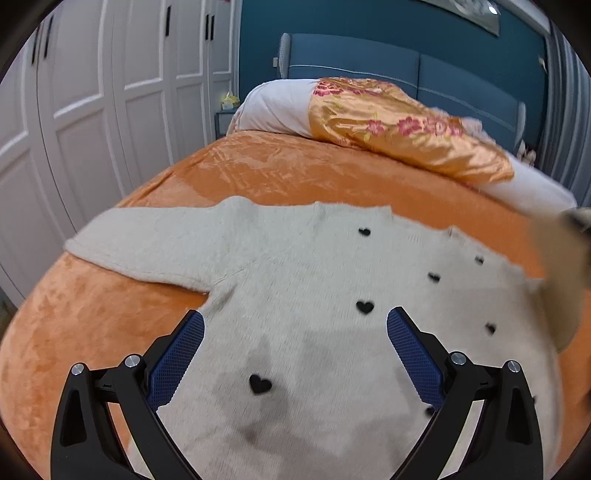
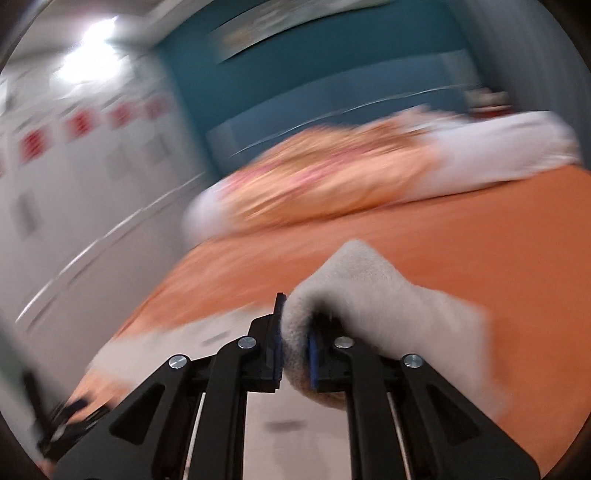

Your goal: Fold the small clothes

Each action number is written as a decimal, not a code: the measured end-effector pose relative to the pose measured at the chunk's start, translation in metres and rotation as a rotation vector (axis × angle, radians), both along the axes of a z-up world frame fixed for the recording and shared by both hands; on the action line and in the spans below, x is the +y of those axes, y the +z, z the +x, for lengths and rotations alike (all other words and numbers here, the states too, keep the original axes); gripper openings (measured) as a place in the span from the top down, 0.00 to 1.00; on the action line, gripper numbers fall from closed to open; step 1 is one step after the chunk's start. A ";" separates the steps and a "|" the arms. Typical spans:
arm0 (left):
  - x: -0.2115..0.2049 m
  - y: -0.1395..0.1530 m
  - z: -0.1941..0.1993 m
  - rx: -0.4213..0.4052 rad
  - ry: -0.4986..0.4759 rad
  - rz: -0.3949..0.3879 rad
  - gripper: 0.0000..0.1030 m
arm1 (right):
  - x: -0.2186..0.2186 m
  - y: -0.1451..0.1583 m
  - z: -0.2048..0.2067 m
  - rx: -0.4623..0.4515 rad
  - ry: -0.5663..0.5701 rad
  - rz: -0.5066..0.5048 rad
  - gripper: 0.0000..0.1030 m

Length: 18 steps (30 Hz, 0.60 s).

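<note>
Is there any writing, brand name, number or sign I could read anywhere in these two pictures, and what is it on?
No readable text in either view.
Red squares on the wardrobe doors, right wrist view: too blurred to tell whether they carry characters.
Framed picture above the headboard: no legible writing.
Sweater: only small black hearts, no words or label showing.
Small item on the nightstand: too small to read.
</note>
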State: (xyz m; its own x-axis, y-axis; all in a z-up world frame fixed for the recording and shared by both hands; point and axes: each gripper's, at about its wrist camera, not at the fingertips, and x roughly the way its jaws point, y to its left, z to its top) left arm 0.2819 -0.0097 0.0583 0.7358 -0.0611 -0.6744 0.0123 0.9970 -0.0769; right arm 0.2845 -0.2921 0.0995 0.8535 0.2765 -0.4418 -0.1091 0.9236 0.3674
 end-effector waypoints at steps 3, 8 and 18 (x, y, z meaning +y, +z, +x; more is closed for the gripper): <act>0.012 -0.003 0.012 0.049 0.004 -0.075 0.05 | 0.082 -0.048 0.020 0.116 0.103 -0.121 0.60; 0.024 -0.017 0.032 0.116 -0.003 -0.198 0.05 | 0.078 -0.075 -0.021 0.183 0.035 -0.103 0.54; -0.053 -0.034 0.052 0.149 -0.108 -0.205 0.05 | -0.020 -0.088 -0.055 0.247 -0.183 0.057 0.41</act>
State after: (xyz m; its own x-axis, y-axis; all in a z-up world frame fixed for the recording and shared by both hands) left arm 0.3336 -0.0630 0.0246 0.6114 -0.2803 -0.7400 0.0910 0.9539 -0.2861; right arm 0.2295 -0.3126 0.0117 0.7604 0.1587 -0.6298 0.1558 0.8968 0.4141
